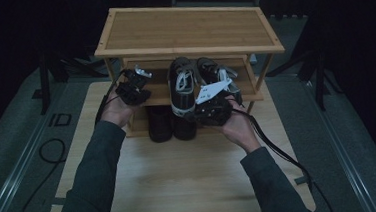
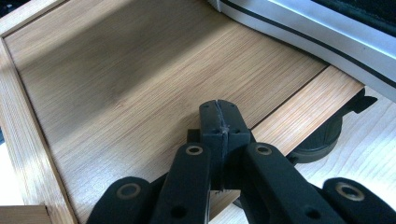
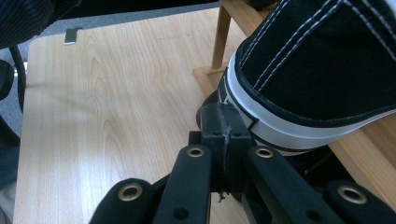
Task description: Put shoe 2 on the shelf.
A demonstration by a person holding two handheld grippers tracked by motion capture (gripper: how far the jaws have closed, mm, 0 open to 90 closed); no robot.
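Seen from the high view, a two-tier bamboo shoe rack (image 1: 185,28) stands at the far end of the bench (image 1: 181,181). I hold the left gripper (image 1: 133,87) at the rack's left end, over the middle shelf (image 2: 140,79); its jaws are pressed together with nothing between them. My right gripper (image 1: 215,104) sits at the rack's front, its jaws likewise closed and empty, their tips just beside the white sole of a black canvas sneaker (image 3: 322,65). That sneaker (image 1: 182,86) lies on the middle shelf with its long axis running front to back (one end overhangs the front edge toward me; I cannot tell toe from heel). A second sneaker (image 1: 213,71) lies beside it, roughly parallel. Dark shoes (image 1: 169,122) stand on the tier beneath.
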